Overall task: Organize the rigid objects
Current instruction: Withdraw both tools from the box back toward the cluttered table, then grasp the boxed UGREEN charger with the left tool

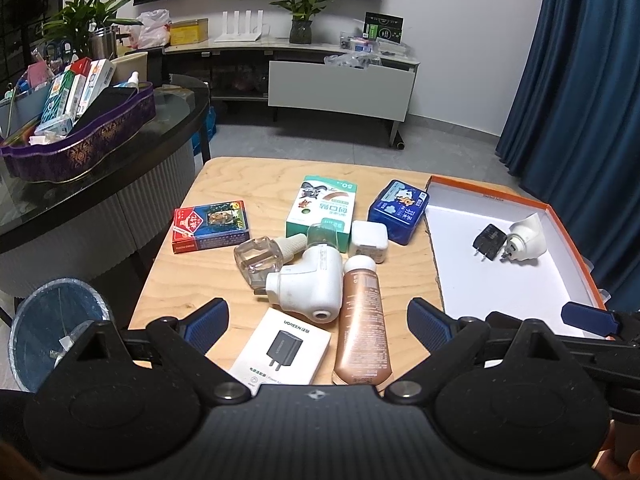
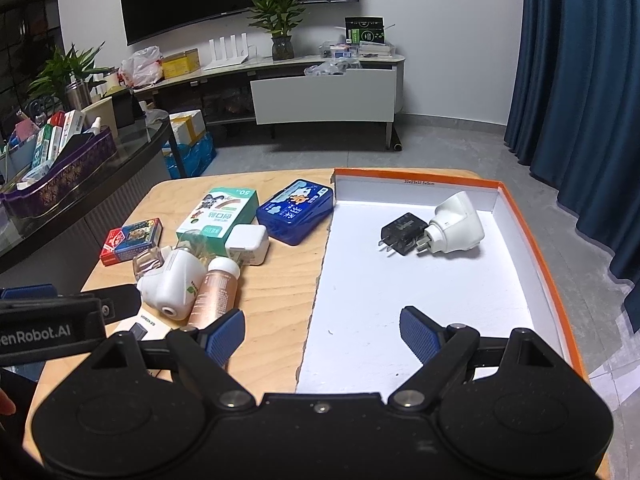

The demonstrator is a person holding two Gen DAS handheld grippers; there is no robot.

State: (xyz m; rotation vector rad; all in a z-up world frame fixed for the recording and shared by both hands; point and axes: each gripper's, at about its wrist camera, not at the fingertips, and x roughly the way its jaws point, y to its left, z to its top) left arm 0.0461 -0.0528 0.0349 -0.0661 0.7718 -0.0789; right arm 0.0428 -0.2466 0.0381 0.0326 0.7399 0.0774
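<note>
While both grippers hang empty with fingers spread wide, the left gripper (image 1: 318, 326) frames the unsorted pile: a tube (image 1: 362, 322) and a white plug-in (image 1: 308, 286) lie just ahead between its fingers, a leaflet (image 1: 282, 350) reading "UGREEN" nearer its left finger. Beyond them sit a clear bottle (image 1: 258, 256), a white cube (image 1: 368, 240), a green box (image 1: 324, 210) marked "50", a blue tin (image 1: 398, 210) and a card pack (image 1: 210, 226) far left. The right gripper (image 2: 322, 334) straddles the tray (image 2: 532, 240) edge; well ahead lie a black charger (image 2: 402, 234) touching another plug-in (image 2: 456, 226), likely sorted there already. Its left neighbour's body reads "enRobot.AI".
</note>
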